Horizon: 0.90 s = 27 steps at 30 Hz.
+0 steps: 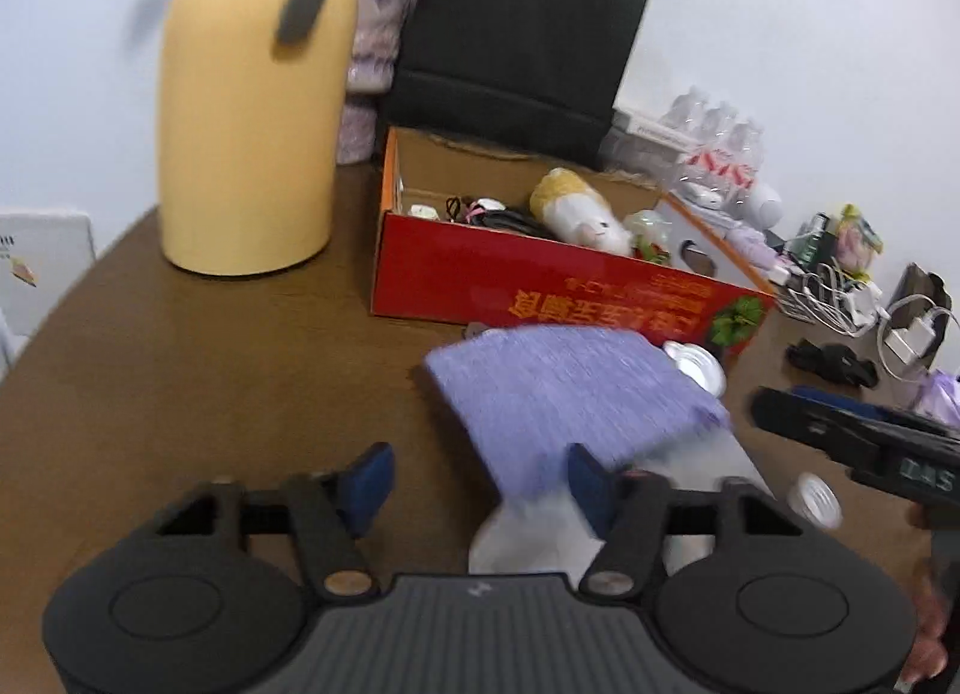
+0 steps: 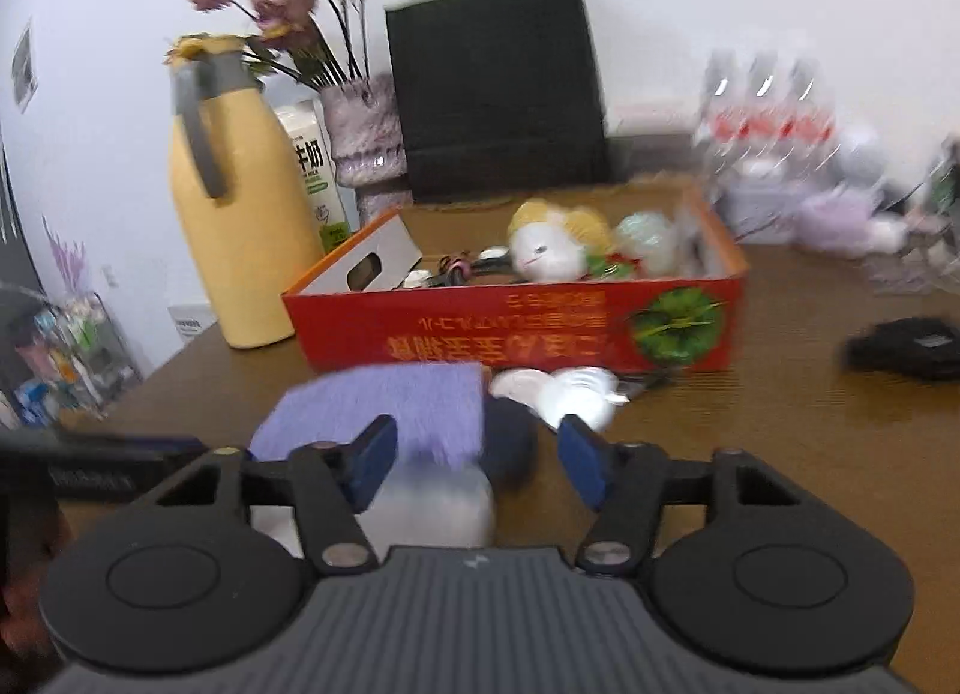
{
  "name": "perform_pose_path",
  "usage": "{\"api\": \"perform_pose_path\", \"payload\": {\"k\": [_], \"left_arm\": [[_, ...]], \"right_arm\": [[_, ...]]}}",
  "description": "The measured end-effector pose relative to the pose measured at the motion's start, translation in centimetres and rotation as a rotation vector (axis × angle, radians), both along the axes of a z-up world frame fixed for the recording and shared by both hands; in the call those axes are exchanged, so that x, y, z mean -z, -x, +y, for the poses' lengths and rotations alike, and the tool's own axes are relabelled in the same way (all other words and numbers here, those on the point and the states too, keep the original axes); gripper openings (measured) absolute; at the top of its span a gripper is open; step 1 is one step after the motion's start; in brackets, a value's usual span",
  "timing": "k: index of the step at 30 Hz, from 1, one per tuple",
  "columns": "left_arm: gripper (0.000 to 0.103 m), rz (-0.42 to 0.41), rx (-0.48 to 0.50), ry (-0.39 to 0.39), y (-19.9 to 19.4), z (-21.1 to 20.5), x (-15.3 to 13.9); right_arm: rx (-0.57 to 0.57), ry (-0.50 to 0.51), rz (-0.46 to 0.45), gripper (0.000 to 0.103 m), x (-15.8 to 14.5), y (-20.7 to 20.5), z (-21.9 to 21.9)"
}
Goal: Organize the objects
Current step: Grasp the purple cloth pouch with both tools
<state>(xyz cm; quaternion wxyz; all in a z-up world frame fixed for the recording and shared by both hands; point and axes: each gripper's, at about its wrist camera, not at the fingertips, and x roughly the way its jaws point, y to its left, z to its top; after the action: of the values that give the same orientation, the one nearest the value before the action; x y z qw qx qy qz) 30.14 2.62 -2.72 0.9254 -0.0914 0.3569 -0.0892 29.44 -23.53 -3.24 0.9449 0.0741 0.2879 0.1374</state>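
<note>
A purple fuzzy cloth (image 1: 570, 388) (image 2: 384, 400) lies on the brown table (image 1: 210, 364), draped over a blurred white object (image 1: 528, 538) (image 2: 432, 496). My left gripper (image 1: 480, 481) stands open, its right pad at the cloth's near edge and its left pad over bare table. My right gripper (image 2: 480, 463) is open too, with the cloth's corner and a dark round thing (image 2: 510, 436) in front of its gap. Behind the cloth sits an open red cardboard box (image 1: 540, 286) (image 2: 510, 334) holding a plush toy (image 1: 576, 208) (image 2: 552, 244) and small items. Each gripper shows at the edge of the other's view.
A tall yellow jug (image 1: 252, 123) (image 2: 240, 214) stands left of the box. Behind are a black paper bag (image 1: 516, 39) (image 2: 498, 87), a flower vase (image 2: 366, 135) and a milk carton (image 2: 315, 171). White lids (image 2: 564, 388), bottled water (image 2: 768, 117), cables (image 1: 840, 298) and a black item (image 2: 906, 346) lie to the right.
</note>
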Motion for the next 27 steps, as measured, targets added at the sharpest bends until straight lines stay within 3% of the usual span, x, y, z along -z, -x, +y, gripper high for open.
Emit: {"api": "perform_pose_path", "payload": {"k": [3, 5, 7, 9, 11, 13, 16, 22, 27], "left_arm": [[0.04, 0.024, 0.007, 0.074, -2.2, 0.5, 0.9], [0.026, 0.027, 0.033, 0.137, -2.7, 1.0, 0.9], [0.022, 0.028, 0.043, 0.205, -2.8, 1.6, 1.2], [0.007, 0.022, 0.057, 0.246, -2.8, 1.9, 1.5], [0.005, -0.001, 0.054, 0.244, -2.3, 1.8, 1.1], [0.004, -0.035, 0.039, 0.223, -1.3, 1.6, 0.1], [0.004, -0.078, 0.06, 0.248, 1.1, 1.5, -1.7], [0.004, -0.125, 0.163, 0.212, 9.9, -0.5, -4.1], [0.004, 0.008, 0.204, 0.137, 15.4, -1.9, -1.4]], "right_arm": [[0.019, -0.014, 0.052, 0.047, 1.6, -3.7, 0.9], [0.003, -0.043, 0.057, 0.027, 2.3, -4.7, 1.1], [-0.005, -0.036, 0.044, 0.026, 2.6, -4.5, 1.5], [-0.013, -0.016, 0.03, 0.023, 2.6, -4.1, 1.8], [-0.013, -0.033, 0.02, 0.002, 2.4, -3.7, 1.6], [-0.018, -0.064, 0.009, 0.002, 1.8, -2.8, 1.4], [-0.021, -0.021, -0.04, 0.002, 0.4, -0.4, 1.8], [-0.033, -0.03, -0.054, 0.002, -1.1, 8.2, 1.4], [-0.046, 0.042, 0.041, 0.002, 0.6, 14.7, 1.3]]}}
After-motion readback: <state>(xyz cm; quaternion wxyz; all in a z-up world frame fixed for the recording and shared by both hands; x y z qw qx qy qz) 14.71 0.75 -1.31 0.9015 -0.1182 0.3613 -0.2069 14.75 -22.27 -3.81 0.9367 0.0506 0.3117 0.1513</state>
